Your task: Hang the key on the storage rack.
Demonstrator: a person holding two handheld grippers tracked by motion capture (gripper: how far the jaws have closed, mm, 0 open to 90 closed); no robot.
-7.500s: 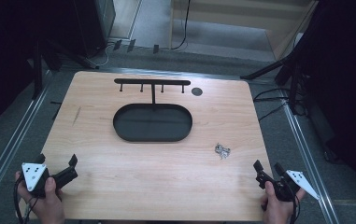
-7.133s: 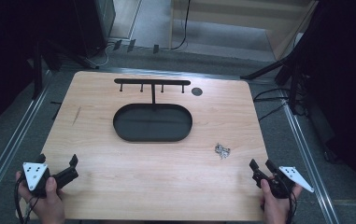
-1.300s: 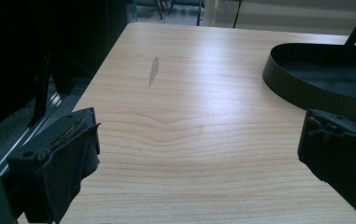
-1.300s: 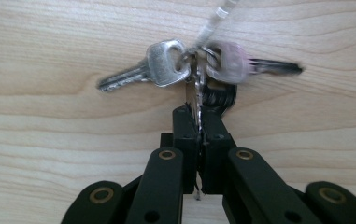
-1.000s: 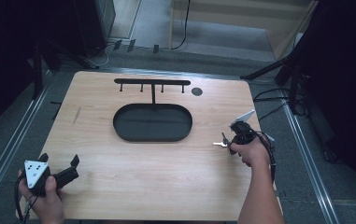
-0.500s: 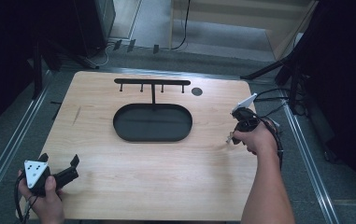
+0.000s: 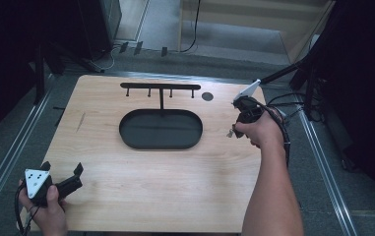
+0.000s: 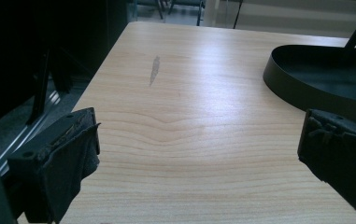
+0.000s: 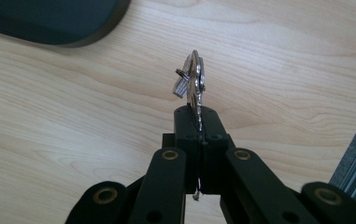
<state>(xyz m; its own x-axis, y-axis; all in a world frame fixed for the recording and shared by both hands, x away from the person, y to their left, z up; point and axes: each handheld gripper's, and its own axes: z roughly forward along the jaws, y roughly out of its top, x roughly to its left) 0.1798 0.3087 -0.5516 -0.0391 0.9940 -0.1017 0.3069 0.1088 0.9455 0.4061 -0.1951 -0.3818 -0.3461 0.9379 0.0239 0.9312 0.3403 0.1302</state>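
Jaws of the right gripper [image 9: 199, 122] are pressed together on a small bunch of silver keys [image 9: 192, 81]; in the right gripper view the key blades are pinched edge-on between the two black pads, and the heads with a short ring stand up above the tips. The keys are clear of the desk [image 9: 283, 70], with bare wood grain behind them on all sides. In the high view the right gripper [image 7: 240, 123] is held by the right hand [image 7: 260, 132] over the right part of the desk, just right of the tray, and a small bit of metal, the keys [image 7: 231, 132], shows below the hand's left edge. The grey plate on top of the gripper points toward the far right corner.

Jaws of the left gripper [image 8: 199, 168] stand wide apart with nothing between them; the left gripper view shows only bare desk [image 8: 189, 140] in the gap. The left gripper [image 7: 62, 172] sits at the near left corner of the desk, held by the left hand [image 7: 45, 206], jaws pointing toward the tray.

A black oval tray [image 7: 160, 129] lies at the middle of the desk [image 7: 150, 196]. A thin post rises from its far side to a black crossbar [image 7: 159, 86] with short pegs hanging down. A small dark disc [image 7: 207, 96] lies on the desk right of the bar. A grey smear [image 8: 154, 70] marks the wood on the left side of the desk.
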